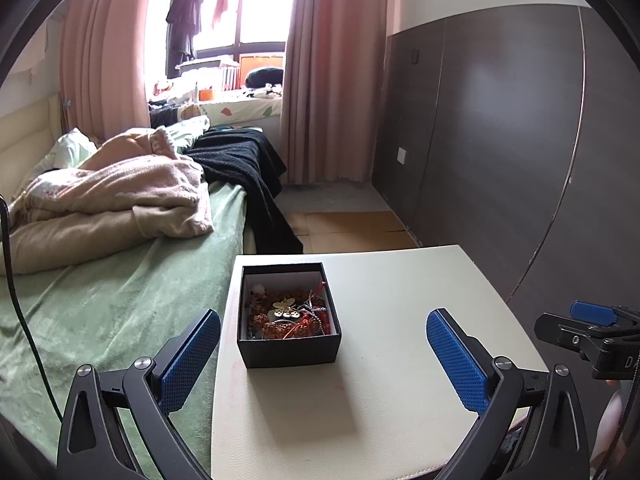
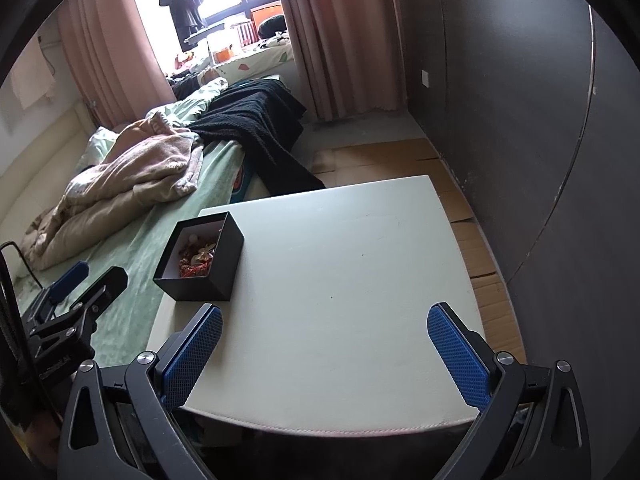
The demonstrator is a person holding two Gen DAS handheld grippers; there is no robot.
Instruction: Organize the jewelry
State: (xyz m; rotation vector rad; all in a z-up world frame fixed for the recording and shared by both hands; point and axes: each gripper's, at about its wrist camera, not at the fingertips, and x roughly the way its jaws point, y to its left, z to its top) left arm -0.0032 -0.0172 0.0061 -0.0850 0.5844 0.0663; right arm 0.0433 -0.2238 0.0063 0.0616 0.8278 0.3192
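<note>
An open black box (image 1: 289, 350) with a white lining stands near the left edge of a white table (image 1: 380, 380). It holds a tangle of jewelry (image 1: 288, 314): red and brown beads, a gold piece, silver chain. My left gripper (image 1: 323, 330) is open and empty, a little in front of the box. The right gripper shows at the right edge of the left wrist view (image 1: 592, 324). In the right wrist view the box (image 2: 218, 266) is at the table's (image 2: 340, 300) left edge. My right gripper (image 2: 325, 328) is open and empty above the table's near part, right of the box.
A bed (image 1: 100, 300) with a green sheet, a beige blanket (image 1: 116, 196) and a black knit throw (image 1: 248, 168) lies against the table's left side. A dark wall panel (image 1: 500, 140) runs along the right. Cardboard (image 2: 472, 240) covers the floor beyond the table.
</note>
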